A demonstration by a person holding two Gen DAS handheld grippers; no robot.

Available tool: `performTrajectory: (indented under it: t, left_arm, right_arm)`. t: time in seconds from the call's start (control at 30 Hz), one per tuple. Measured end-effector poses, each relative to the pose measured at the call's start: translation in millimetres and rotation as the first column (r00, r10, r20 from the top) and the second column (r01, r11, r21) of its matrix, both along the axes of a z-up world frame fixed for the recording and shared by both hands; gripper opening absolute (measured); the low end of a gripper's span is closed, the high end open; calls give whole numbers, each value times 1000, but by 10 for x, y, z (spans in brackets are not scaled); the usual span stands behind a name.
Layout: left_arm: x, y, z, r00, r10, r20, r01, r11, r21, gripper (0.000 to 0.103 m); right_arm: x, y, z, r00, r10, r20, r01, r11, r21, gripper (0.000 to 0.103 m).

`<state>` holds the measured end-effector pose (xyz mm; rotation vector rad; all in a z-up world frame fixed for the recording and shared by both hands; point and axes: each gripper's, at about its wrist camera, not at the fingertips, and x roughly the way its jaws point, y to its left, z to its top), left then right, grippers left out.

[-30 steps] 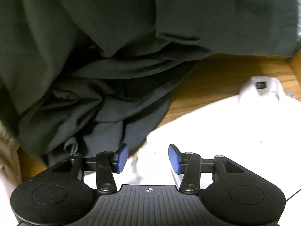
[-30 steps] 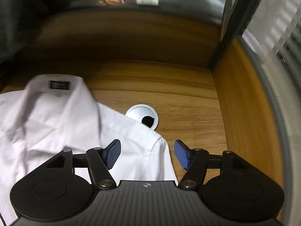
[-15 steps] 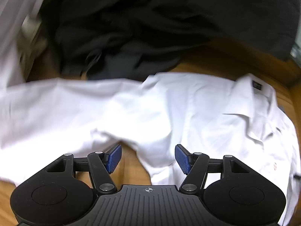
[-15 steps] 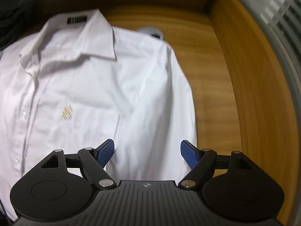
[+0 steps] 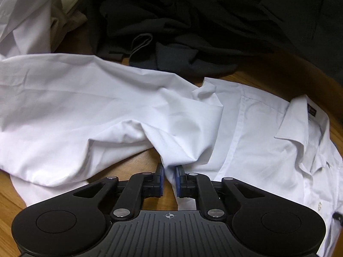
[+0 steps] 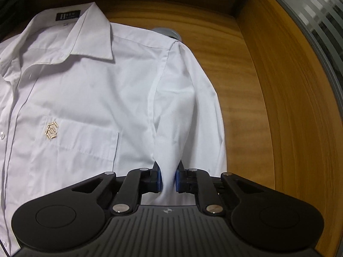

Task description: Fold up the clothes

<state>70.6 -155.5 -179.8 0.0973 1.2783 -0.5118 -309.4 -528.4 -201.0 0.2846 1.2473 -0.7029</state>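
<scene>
A white collared shirt [image 6: 90,90] lies face up on the wooden table, with a gold chest logo [image 6: 51,130] and a black neck label [image 6: 68,15]. My right gripper [image 6: 168,178] is shut on a pinch of the shirt's sleeve cloth by the side seam. In the left wrist view the same shirt [image 5: 257,128] spreads with its other sleeve [image 5: 64,107] running left. My left gripper [image 5: 169,178] is shut on a fold of white cloth under that sleeve, near the armpit.
A heap of dark clothes [image 5: 193,21] lies behind the shirt, with more white garments [image 5: 27,17] at the far left. A round grey cable grommet [image 6: 168,33] peeks out beyond the shirt's shoulder. A raised wooden side wall [image 6: 289,85] borders the table on the right.
Both grippers went from open to shut on the white shirt's cloth. Both pulled back from the far end, so more of the shirt shows.
</scene>
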Motion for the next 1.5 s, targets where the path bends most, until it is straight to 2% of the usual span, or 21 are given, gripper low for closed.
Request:
performTrajectory:
  t: [0.03, 0.1, 0.17, 0.27, 0.37, 0.43, 0.63, 0.87, 1.03, 1.17, 1.3, 1.37, 1.5]
  left_arm:
    - [-12, 34, 19, 1000, -2, 1, 2, 1000, -10, 16]
    - [-63, 141, 113, 1000, -5, 14, 5, 1000, -22, 25]
    - [-130, 278, 231, 1000, -2, 29, 2, 1000, -31, 45]
    - [-238, 535, 398, 998, 12, 54, -10, 999, -40, 53]
    - [-317, 827, 496, 997, 43, 65, -40, 998, -38, 61]
    - [-303, 994, 513, 996, 52, 74, -50, 998, -30, 65]
    - [-171, 1435, 542, 992, 60, 108, -60, 998, -1, 68]
    - [137, 1959, 446, 988, 34, 154, -38, 999, 23, 68]
    - [339, 2153, 302, 973, -113, 202, 98, 992, 80, 65]
    - [460, 2222, 187, 951, -219, 216, 203, 975, 95, 51]
    - [536, 2282, 131, 938, -259, 229, 250, 966, 66, 33]
    - [560, 2335, 143, 934, -259, 244, 254, 966, 53, 18]
    - [618, 2522, 222, 937, -228, 266, 229, 973, 25, 9]
  right_arm:
    - [35, -5, -3, 1000, 17, -12, -17, 1000, -3, 14]
    - [97, -6, 4, 998, 50, -37, -50, 999, -2, 18]
    - [110, 18, 65, 997, 69, -28, -69, 998, 1, 36]
    - [123, 85, 206, 996, 92, 1, -92, 996, 4, 49]
    - [136, 192, 363, 992, 117, 36, -118, 993, 13, 54]
    - [156, 284, 465, 988, 140, 64, -141, 990, 23, 58]
    - [300, 746, 733, 969, 220, 113, -223, 975, 13, 58]
    - [539, 1540, 946, 962, 231, 149, -233, 972, 1, 60]
    - [790, 2165, 953, 970, 203, 135, -205, 979, 7, 60]
    - [996, 2647, 934, 969, 201, 142, -205, 979, 15, 61]
    - [1200, 3109, 922, 966, 208, 154, -215, 976, 28, 61]
    - [1298, 3311, 916, 962, 221, 159, -229, 973, 37, 61]
    - [1490, 3659, 898, 952, 257, 167, -268, 962, 46, 62]
